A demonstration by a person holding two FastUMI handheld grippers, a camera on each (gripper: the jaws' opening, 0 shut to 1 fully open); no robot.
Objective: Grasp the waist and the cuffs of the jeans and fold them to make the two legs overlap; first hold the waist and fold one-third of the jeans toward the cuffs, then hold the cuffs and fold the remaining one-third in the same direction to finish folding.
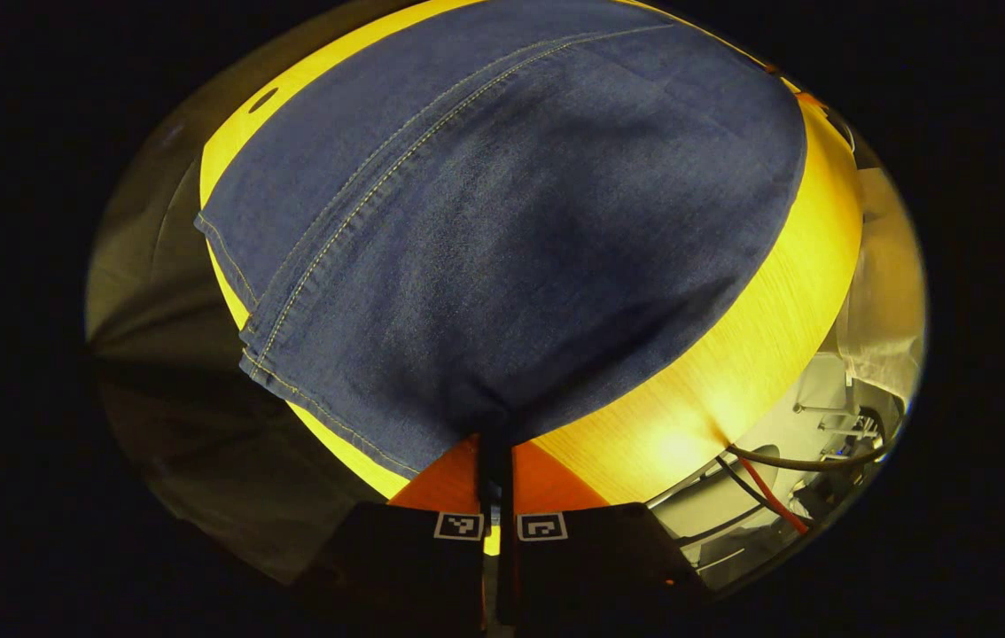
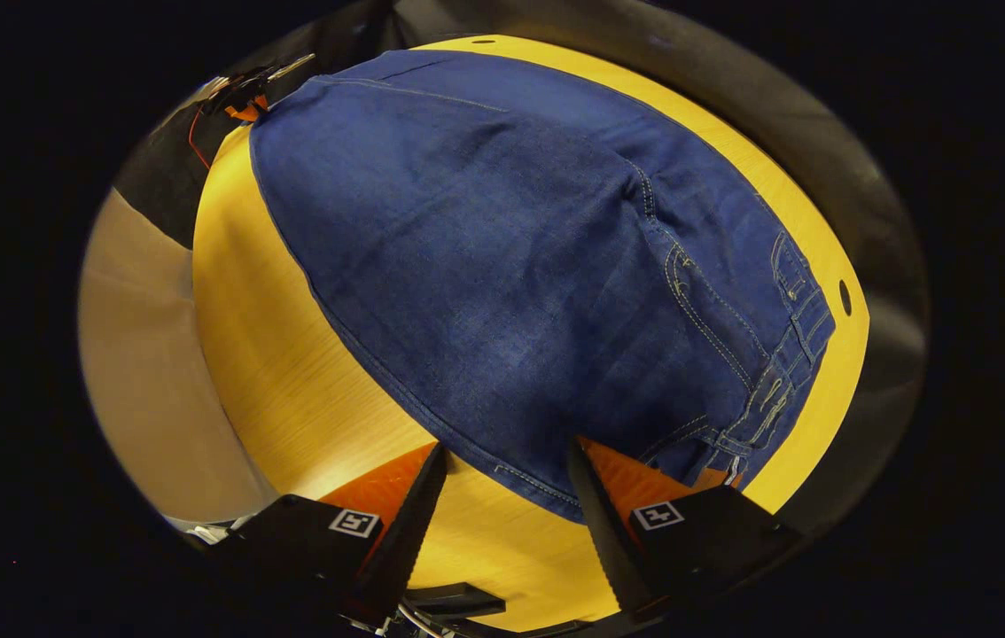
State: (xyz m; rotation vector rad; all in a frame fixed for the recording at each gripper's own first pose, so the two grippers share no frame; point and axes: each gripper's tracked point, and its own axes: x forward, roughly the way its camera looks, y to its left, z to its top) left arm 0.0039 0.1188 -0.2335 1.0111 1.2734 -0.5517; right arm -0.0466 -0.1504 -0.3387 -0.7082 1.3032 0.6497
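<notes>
Blue jeans (image 1: pixel 502 221) lie flat on the yellow wooden table (image 1: pixel 733 372), with the legs stacked one on the other. Their hemmed cuffs (image 1: pixel 241 292) point left in the left gripper view. My left gripper (image 1: pixel 495 443) is shut, and its fingers pinch the near edge of the denim close to the cuffs. In the right gripper view the waist (image 2: pixel 786 354), with belt loops and a pocket seam, lies at the right. My right gripper (image 2: pixel 507 456) is open, its fingers (image 2: pixel 427 483) straddling the jeans' near edge by the waist. The other gripper (image 2: pixel 245 89) shows far off at the top left.
Cables and pale equipment (image 1: pixel 786 461) hang beyond the table's right edge in the left gripper view. The tabletop has a small hole (image 2: pixel 845 297) near the waist corner. A bare strip of table (image 2: pixel 272 372) runs left of the jeans.
</notes>
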